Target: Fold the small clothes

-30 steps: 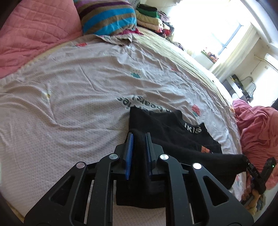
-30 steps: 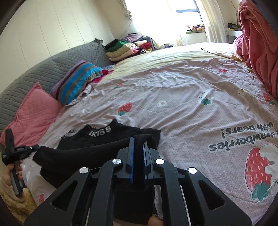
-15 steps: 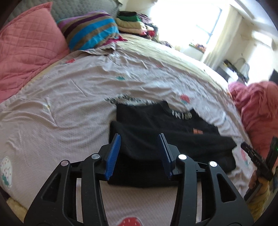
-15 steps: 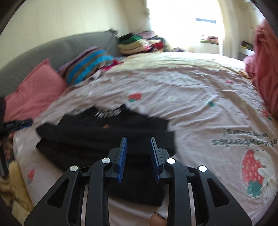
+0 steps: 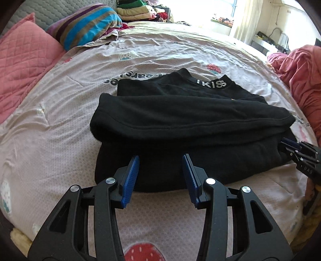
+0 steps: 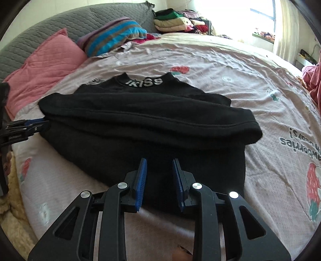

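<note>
One black sweatshirt (image 5: 190,128) lies folded on a bed, filling the middle of both wrist views, its hem band doubled over across the centre and a collar with white lettering (image 5: 212,83) at the far side. Its near edge runs just beyond the tips of both tools, and bare sheet shows below that edge toward the bottom of each frame. Open bedsheet (image 5: 50,124) spreads wide to the left in the left wrist view and to the right in the right wrist view, with more free room beyond the collar.

Two tools are in play. The left tool (image 5: 160,176) stands with its blue pads apart, nothing between them, hovering over the near edge of the garment. The right tool (image 6: 159,180) also has its pads apart, a narrower gap, and grips nothing. Each also appears at the side of the other's view, the right tool at centre right in the left wrist view, the left at centre left in the right wrist view, each close by an end of the fold.

The sheet is pale pink with strawberry prints and lettering. At upper left sit one pink quilted pillow (image 6: 44,62) and one striped pillow (image 6: 116,34) against a grey padded headboard (image 6: 60,24). One stack of folded clothes (image 6: 174,20) sits at top centre, a bright window (image 6: 262,12) at upper right, and red-pink bedding (image 5: 301,76) is heaped at the right edge
</note>
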{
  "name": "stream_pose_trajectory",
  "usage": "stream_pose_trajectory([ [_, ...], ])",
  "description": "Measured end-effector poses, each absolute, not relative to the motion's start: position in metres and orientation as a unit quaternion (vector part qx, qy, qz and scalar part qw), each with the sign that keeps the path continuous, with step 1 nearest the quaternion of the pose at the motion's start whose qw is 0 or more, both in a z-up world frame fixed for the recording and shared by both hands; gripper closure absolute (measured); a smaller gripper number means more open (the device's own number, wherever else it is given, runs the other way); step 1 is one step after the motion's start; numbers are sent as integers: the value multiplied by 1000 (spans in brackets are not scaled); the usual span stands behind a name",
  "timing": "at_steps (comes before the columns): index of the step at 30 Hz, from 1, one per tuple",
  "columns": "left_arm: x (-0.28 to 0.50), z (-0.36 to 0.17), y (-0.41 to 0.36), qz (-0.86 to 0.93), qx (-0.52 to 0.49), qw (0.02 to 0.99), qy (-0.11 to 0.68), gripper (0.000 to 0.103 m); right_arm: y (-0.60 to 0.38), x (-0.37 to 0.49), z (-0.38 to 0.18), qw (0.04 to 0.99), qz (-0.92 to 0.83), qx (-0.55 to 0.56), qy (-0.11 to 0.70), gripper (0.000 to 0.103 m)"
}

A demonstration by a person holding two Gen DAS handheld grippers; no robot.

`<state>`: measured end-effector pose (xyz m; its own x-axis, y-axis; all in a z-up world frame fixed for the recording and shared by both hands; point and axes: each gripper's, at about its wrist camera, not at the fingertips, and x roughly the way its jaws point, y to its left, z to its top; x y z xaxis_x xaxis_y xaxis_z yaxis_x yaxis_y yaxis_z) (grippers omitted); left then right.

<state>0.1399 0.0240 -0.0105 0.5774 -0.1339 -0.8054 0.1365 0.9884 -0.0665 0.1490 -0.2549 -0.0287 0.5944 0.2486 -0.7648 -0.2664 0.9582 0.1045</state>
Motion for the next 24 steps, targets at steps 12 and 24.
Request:
stream_pose_trajectory([
  [12, 176, -11, 18, -65, 17, 888, 454, 66, -248, 199, -22, 903, 122, -48, 409, 78],
  [24, 213, -6, 30, -42, -2, 891, 451, 66, -259, 250, -14, 907, 111, -21, 407, 78],
])
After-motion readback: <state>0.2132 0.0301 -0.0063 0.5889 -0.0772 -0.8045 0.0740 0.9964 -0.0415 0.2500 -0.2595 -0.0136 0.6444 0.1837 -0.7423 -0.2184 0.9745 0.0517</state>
